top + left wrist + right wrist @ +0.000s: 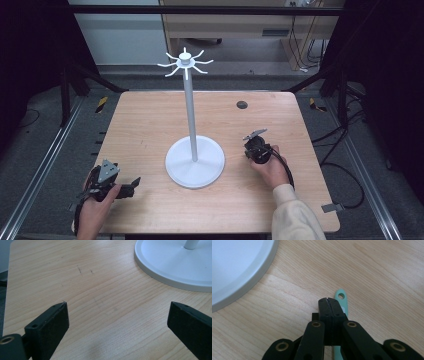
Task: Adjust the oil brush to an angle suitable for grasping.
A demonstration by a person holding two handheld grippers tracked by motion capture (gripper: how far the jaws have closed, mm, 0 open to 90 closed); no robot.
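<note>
Mint-green utensil handle [342, 301], slim with a hanging hole at its tip, is what we are watching: it is lying flat on the wooden table [150, 125], poking out toward 12 o'clock just beyond the right gripper [329, 300]. Its long axis is running with the jaws, which are pressed together; whether they are pinching it we cannot tell. We are judging the right hand nearer. The left gripper [117, 315] is resting wide, at 7 o'clock from the white hook stand [194, 160].
</note>
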